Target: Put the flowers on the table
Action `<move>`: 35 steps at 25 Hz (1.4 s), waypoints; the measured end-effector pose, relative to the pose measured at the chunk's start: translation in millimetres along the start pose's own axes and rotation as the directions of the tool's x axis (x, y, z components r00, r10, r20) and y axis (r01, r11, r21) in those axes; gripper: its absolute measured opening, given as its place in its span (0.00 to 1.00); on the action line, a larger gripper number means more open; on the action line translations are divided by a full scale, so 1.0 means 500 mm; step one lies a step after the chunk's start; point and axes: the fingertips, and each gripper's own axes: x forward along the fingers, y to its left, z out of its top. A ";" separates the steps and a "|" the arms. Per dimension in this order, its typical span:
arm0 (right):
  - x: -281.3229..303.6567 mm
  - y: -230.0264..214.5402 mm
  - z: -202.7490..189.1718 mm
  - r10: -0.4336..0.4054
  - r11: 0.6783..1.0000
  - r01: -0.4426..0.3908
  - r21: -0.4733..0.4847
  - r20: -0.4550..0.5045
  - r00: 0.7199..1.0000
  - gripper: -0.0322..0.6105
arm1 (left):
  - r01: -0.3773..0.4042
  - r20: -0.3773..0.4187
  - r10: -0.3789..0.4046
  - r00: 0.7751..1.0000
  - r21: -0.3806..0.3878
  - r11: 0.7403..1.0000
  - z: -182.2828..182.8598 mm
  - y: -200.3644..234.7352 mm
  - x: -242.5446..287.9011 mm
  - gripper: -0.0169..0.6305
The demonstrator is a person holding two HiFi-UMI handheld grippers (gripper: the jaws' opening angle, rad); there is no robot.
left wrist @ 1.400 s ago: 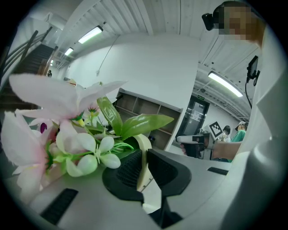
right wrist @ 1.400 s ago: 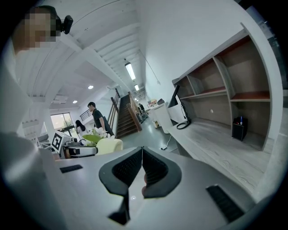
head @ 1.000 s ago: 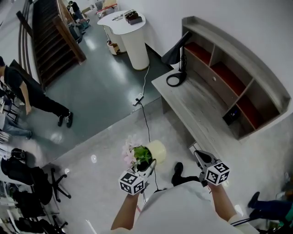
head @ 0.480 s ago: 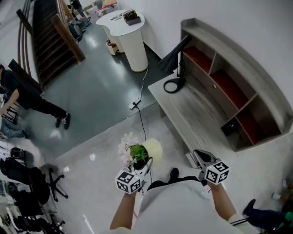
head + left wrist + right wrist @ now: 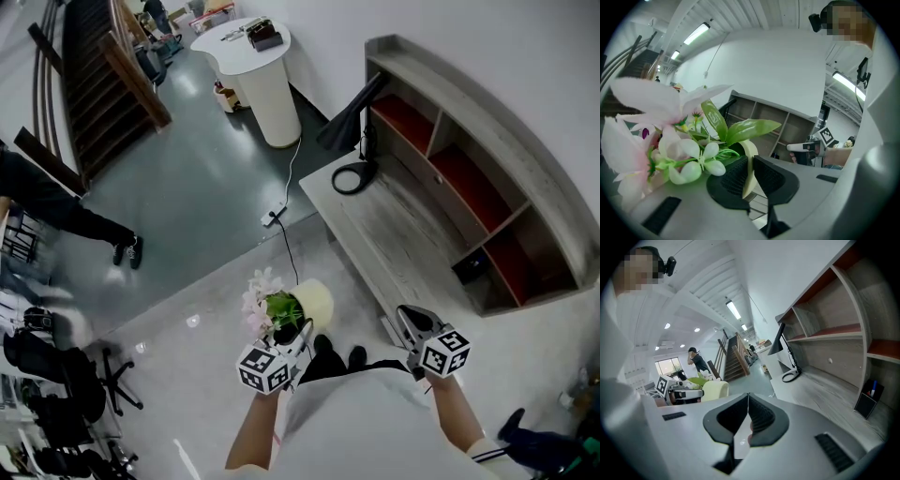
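A cream pot (image 5: 316, 302) with pink flowers (image 5: 261, 292) and green leaves hangs over the floor in front of me. My left gripper (image 5: 298, 330) is shut on the pot's rim (image 5: 749, 157); the blossoms (image 5: 670, 140) fill the left gripper view. My right gripper (image 5: 408, 317) is shut with nothing in it, level with the left one and to its right (image 5: 748, 416). The grey wooden table (image 5: 394, 234) stands ahead to the right, apart from both grippers. From the right gripper view the pot (image 5: 716, 389) shows to the left.
On the table stand a black lamp (image 5: 352, 112) with a ring base (image 5: 352, 176), a shelf unit (image 5: 478, 178) and a black pen holder (image 5: 472, 265). A cable and power strip (image 5: 274, 217) lie on the floor. A white counter (image 5: 258, 66), stairs (image 5: 103, 84), chairs (image 5: 56, 375) and a person (image 5: 56, 211) are further left.
I have stepped a little closer to the table, with the pot still clamped in the left gripper. The person at the left has walked further toward the picture's edge.
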 end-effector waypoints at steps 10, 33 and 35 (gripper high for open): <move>0.060 -0.040 0.040 -0.057 0.998 0.057 0.017 0.003 0.998 0.08 | 0.041 -0.025 -0.041 0.999 0.019 0.999 0.049 0.078 0.072 0.11; 0.261 -0.101 0.153 -0.290 0.951 0.281 0.127 0.061 0.955 0.08 | 0.339 -0.250 -0.291 0.924 0.176 0.924 0.174 0.305 0.297 0.11; 0.274 -0.101 0.154 -0.316 0.942 0.305 0.141 0.067 0.946 0.08 | 0.381 -0.288 -0.315 0.904 0.215 0.899 0.175 0.314 0.313 0.11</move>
